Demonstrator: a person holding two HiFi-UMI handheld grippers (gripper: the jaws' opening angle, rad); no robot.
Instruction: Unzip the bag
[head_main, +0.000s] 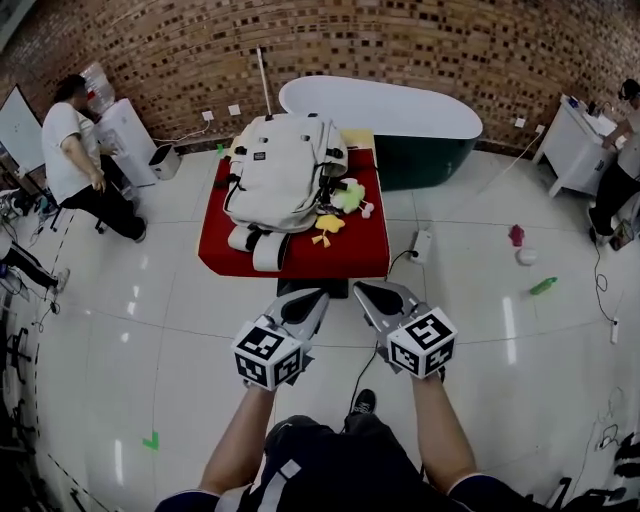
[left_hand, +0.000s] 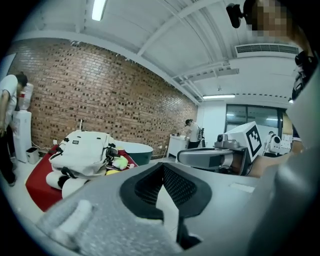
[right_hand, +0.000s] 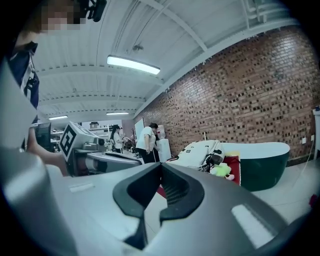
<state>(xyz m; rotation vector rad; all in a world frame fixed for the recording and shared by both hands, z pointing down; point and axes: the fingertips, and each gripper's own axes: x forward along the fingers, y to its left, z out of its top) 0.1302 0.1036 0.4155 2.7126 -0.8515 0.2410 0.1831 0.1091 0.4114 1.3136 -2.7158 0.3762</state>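
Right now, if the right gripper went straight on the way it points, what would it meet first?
Probably the near edge of the red cloth-covered table, in front of the white fabric backpack; depth is unclear.

Bare floor (head_main: 170, 300) runs up to red table (head_main: 350, 255), near edge. Backpack (head_main: 285, 170) fills table's left and middle; toys (head_main: 340, 205) just beside it, right. Bathtub (head_main: 400, 110) blocks far side.

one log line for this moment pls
stage: pre-contact | left gripper: shut, empty | right gripper: shut, empty | backpack: lying on red table, ahead of both grippers
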